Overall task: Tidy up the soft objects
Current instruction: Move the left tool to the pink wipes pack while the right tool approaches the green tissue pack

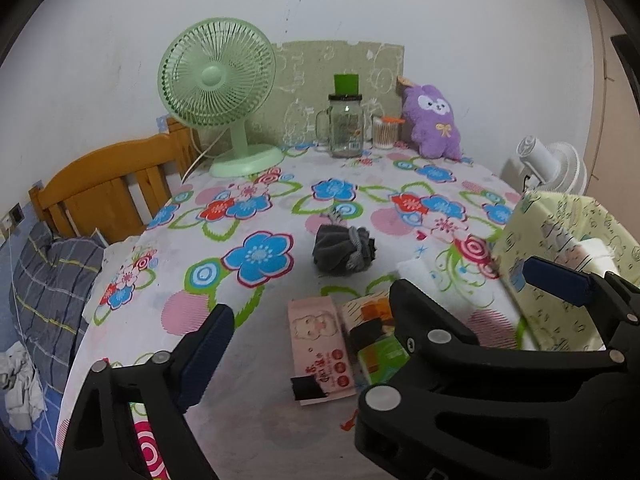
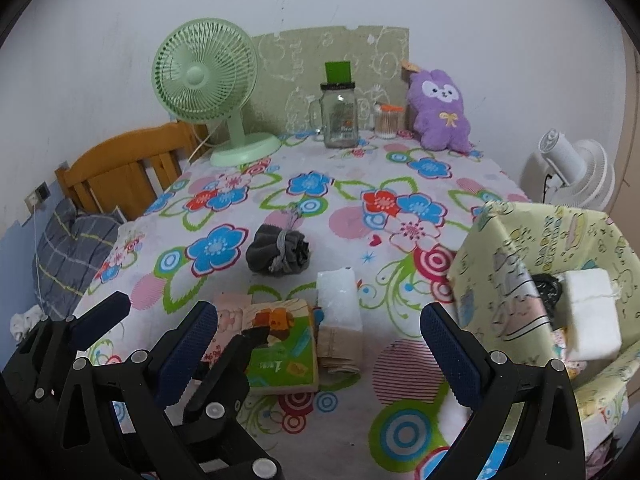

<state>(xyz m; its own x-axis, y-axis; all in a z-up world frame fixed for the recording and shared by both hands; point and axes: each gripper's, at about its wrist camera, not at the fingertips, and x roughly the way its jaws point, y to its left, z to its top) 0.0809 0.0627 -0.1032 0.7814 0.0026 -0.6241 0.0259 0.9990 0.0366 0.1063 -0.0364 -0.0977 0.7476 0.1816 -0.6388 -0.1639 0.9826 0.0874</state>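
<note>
A grey drawstring pouch (image 1: 344, 248) (image 2: 278, 252) lies mid-table. Nearer me sit a pink tissue pack (image 1: 320, 344), a green soft book (image 2: 284, 344), a white pack (image 2: 338, 300) and a folded beige cloth (image 2: 340, 344). A purple plush (image 1: 434, 122) (image 2: 440, 106) leans at the back. On the right, a pale yellow patterned box (image 2: 520, 280) (image 1: 560, 232) holds a white block (image 2: 592, 312). My left gripper (image 1: 378, 288) is open above the tissue pack. My right gripper (image 2: 318, 312) is open above the book and white pack. The two grippers overlap, one finger of each between the other's.
A green fan (image 1: 218, 80), a glass jar mug (image 1: 346, 126) and a cotton swab jar (image 1: 386, 132) stand along the back wall. A white fan (image 2: 576, 172) stands beyond the right edge. A wooden bed frame (image 1: 108, 184) and grey bedding (image 1: 48, 280) lie left of the table.
</note>
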